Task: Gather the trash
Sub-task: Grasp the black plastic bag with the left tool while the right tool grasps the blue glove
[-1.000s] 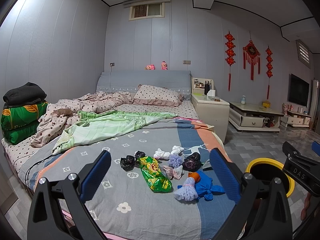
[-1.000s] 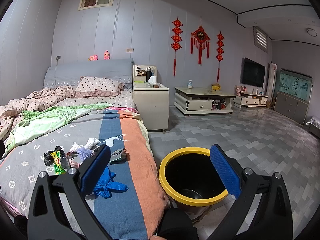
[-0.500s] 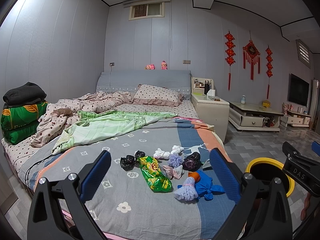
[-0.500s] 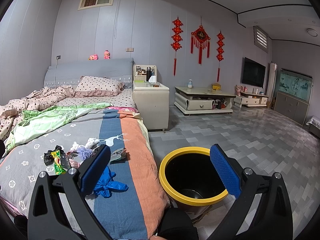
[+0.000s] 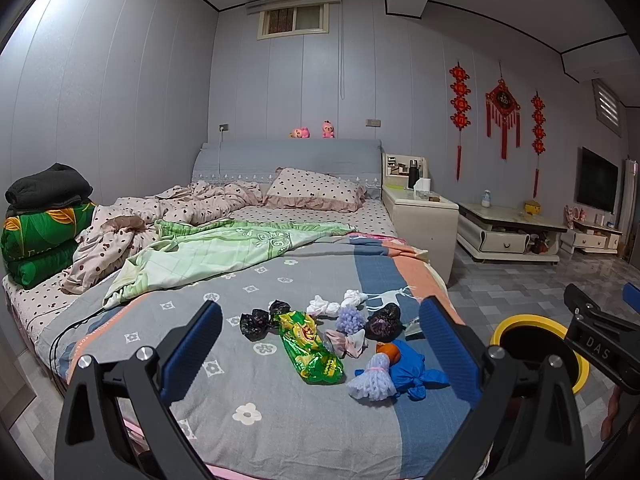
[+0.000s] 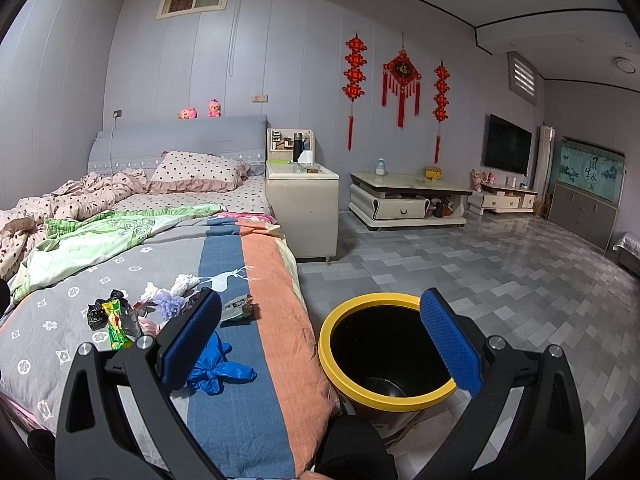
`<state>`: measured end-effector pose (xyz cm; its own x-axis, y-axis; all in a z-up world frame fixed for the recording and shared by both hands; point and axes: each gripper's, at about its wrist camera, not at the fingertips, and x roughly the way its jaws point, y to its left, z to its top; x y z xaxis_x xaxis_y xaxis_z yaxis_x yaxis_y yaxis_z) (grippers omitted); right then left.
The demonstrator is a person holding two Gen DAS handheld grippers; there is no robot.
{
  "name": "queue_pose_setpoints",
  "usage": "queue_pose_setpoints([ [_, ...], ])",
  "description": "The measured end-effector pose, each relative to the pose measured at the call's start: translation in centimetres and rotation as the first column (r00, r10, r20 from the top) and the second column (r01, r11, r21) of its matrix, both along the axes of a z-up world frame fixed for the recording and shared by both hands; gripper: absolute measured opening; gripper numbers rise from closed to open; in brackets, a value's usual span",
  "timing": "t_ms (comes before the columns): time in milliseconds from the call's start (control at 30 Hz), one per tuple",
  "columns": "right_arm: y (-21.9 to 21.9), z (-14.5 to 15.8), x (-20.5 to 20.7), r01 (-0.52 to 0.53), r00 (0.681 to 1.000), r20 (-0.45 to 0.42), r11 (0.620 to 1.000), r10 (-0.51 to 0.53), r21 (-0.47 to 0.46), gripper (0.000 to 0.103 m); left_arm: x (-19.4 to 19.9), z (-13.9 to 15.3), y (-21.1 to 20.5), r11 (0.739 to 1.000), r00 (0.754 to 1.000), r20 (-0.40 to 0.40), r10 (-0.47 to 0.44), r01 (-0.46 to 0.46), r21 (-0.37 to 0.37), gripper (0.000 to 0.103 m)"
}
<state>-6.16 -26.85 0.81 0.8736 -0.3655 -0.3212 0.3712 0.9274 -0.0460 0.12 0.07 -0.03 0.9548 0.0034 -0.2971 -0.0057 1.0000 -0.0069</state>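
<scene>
Several pieces of trash lie on the bed's foot: a green snack wrapper [image 5: 310, 347], black bags [image 5: 256, 322], white tissues [image 5: 322, 306], a lilac puff [image 5: 350, 319], a blue glove bundle [image 5: 412, 372] and a lilac tassel [image 5: 370, 380]. My left gripper [image 5: 320, 356] is open and empty, above the bed's near edge, framing the pile. My right gripper [image 6: 320, 344] is open and empty above the black bin with a yellow rim [image 6: 340, 376] on the floor beside the bed. The blue glove [image 6: 218, 368] and wrapper [image 6: 116, 322] show left of it.
The bed [image 5: 280, 412] carries a green sheet [image 5: 208, 248], a dotted quilt and a pillow. Folded blankets [image 5: 40, 224] stand at far left. A bedside cabinet [image 6: 304, 204], a low table [image 6: 404, 200] and tiled floor [image 6: 500, 276] lie to the right.
</scene>
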Motion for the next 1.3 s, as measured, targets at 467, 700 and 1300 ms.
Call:
queue_pose_setpoints([
  [467,0.1,-1.4,1.5,-0.031,0.999,-0.015,1.0,0.031,0.006,0.096,0.6,-0.5,0.1,1.0,0.999,-0.039,0.009,-0.009,-0.001,0.095],
  [700,0.2,-2.6,3.2,-0.133,0.991,-0.01,0.991,0.132,-0.002,0.096,4.8,-4.3,1.1,1.0,0.99,-0.138,0.031,-0.03,0.009,0.095],
  [1300,-0.4,-11.0,15.3,-0.336,0.89,-0.231,0.908,0.393,0.25,0.096,15.7,-11.6,7.2,1.0,0.93,-0.366,0.01,-0.009,0.006,0.095],
])
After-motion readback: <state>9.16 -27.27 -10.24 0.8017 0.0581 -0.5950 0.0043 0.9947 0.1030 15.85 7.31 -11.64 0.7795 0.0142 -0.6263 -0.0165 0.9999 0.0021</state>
